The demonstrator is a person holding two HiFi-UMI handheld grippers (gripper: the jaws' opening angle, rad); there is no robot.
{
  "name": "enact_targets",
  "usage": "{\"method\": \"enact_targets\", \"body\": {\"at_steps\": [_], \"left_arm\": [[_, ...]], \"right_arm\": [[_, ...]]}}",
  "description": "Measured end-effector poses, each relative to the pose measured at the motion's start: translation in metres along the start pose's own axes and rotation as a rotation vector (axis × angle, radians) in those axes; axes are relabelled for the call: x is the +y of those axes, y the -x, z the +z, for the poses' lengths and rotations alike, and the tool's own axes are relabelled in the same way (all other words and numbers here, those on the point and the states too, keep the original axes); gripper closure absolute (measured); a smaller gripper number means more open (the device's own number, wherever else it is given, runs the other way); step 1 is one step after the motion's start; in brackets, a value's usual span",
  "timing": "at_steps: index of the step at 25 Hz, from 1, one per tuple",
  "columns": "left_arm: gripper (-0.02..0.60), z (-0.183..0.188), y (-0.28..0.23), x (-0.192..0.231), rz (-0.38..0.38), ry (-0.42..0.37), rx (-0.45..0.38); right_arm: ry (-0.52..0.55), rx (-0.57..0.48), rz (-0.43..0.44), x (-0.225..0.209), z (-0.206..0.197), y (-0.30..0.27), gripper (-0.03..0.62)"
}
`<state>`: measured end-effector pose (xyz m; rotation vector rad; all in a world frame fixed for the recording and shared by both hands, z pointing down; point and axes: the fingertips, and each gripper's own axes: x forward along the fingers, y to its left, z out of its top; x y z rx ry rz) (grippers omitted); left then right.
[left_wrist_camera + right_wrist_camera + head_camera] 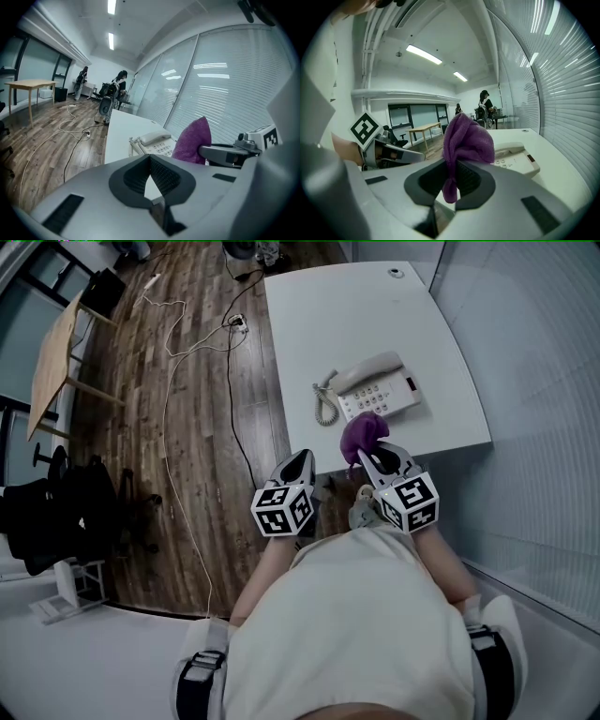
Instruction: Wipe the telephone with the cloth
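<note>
Two grippers hang at the near edge of the white table, and only one of them counts for the move I have in mind. The table runs away from me, with wood floor on its left and a glass wall with blinds on its right.

The telephone sits on the near part of the table, close to that edge. Its long axis lies across my line of approach, left to right in the head view and a little tilted. The handset rests along the far side, the keypad faces me, and the coiled cord hangs off the left end.

The right gripper is the nearer one. It points at the phone's near long side, jaws clamped on the purple cloth, which bunches up above the tips. In the head view the cloth overlaps the near edge of the keypad. In the right gripper view the phone lies just ahead, slightly to the right of the cloth and lower than it. I can't tell whether the two touch, but I judge they don't.

The left gripper is just beside it, by the table's near left corner. Its jaws are closed together on nothing, and the phone is ahead and to its right.

I'd bring the right gripper forward and down, a touch rightward. I'd then stroke sideways along the phone's length, keeping the left free to steady the body.
</note>
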<state>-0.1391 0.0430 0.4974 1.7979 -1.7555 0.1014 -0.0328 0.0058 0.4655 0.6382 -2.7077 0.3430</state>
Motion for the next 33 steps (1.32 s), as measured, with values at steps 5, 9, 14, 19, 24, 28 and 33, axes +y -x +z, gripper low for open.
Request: {"method": "enact_targets", "body": {"at_steps": [5,9,14,19,24,28,33], "left_arm": [[0.56,-0.008,0.02,0.002,-0.012,0.002,-0.007],[0.56,-0.017,0.029,0.001,-0.024,0.003,-0.012],[0.56,-0.024,0.042,-0.002,-0.036,0.011,-0.014],[0.561,-0.027,0.049,-0.003,-0.042,0.013,-0.025],[0.561,-0.025,0.054,-0.003,-0.048,0.013,-0.035],[0.561,-0.026,0.057,-0.002,-0.045,0.019,-0.037],[0.56,-0.03,0.065,0.0,-0.045,0.027,-0.033]], "right_arm": [[-0.011,-0.003,0.006,0.026,-0.006,0.011,0.548],[0.021,0.03,0.02,0.043,-0.02,0.017,0.549],[0.042,0.032,0.008,0.055,-0.023,0.026,0.549],[0.041,0.009,0.011,0.06,-0.016,0.03,0.549],[0.049,0.005,0.029,0.07,-0.015,0.031,0.549],[0.057,0.013,0.042,0.076,-0.018,0.03,0.549],[0.066,0.017,0.04,0.083,-0.018,0.032,0.549]]}}
